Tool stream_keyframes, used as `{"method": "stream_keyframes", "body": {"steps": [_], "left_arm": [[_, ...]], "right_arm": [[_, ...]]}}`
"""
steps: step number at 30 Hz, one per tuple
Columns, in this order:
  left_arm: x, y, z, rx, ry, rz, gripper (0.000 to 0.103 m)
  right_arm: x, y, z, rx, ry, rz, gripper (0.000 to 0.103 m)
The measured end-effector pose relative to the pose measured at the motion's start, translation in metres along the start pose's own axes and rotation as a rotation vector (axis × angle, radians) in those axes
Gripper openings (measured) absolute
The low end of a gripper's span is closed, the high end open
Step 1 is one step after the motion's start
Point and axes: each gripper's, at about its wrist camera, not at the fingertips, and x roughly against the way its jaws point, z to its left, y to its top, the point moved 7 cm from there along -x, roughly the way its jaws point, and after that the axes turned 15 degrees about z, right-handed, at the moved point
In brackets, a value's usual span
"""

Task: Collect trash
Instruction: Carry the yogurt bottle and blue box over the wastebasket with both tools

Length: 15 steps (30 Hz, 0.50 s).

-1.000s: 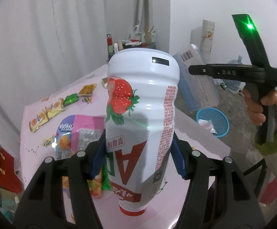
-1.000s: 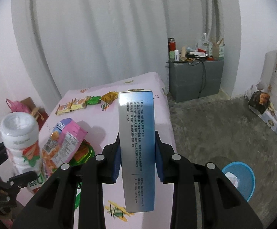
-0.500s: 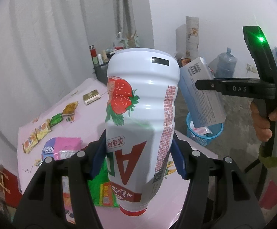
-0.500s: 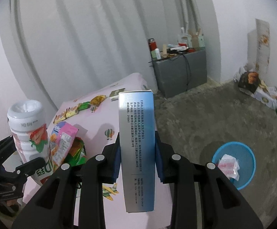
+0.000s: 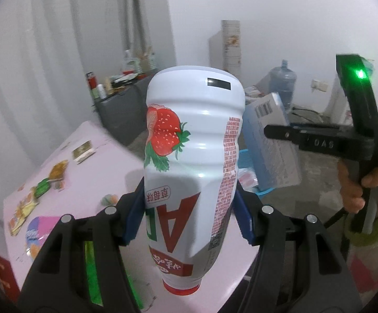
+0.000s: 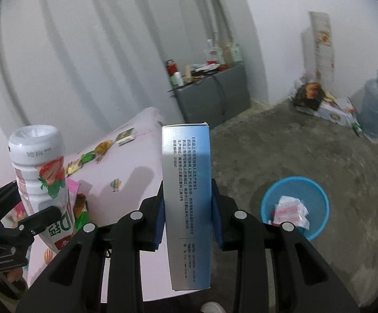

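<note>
while the left gripper is clamped on a white plastic bottle, held neck down with its ribbed, strawberry-printed body filling the middle of that view, the right gripper is clamped on a tall, glossy blue-and-silver box standing upright between its blue pads. behind both lies a pink table strewn with snack wrappers, its far corner ending at bare grey concrete floor. right of the box, a round blue mesh basket sits on the floor with crumpled wrappers inside, open floor around it. farther back stand a grey cabinet and a water jug.
</note>
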Motion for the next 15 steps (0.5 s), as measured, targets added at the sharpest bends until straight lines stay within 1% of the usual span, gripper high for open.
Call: {"method": "stream_keyframes", "body": {"steps": [3, 6, 9, 10, 13, 15], "left_arm": [[-0.009, 0.012, -0.016, -0.043, -0.058, 0.006, 0.057], [-0.022, 0.026, -0.032, -0.083, -0.108, 0.020, 0.057], [-0.036, 0.038, -0.042, -0.096, -0.160, 0.042, 0.057], [-0.043, 0.043, -0.046, -0.096, -0.188, 0.051, 0.057], [-0.056, 0.053, -0.052, -0.088, -0.222, 0.075, 0.057], [-0.067, 0.059, -0.059, -0.093, -0.224, 0.087, 0.057]], "right_arm": [[0.001, -0.007, -0.016, -0.065, 0.003, -0.004, 0.030], [0.001, -0.015, -0.033, -0.120, -0.038, -0.024, 0.030], [0.000, -0.020, -0.048, -0.172, -0.056, -0.038, 0.030], [-0.001, -0.020, -0.054, -0.186, -0.074, -0.044, 0.030], [-0.002, -0.020, -0.067, -0.216, -0.088, -0.056, 0.030], [-0.002, -0.020, -0.075, -0.234, -0.091, -0.060, 0.030]]}}
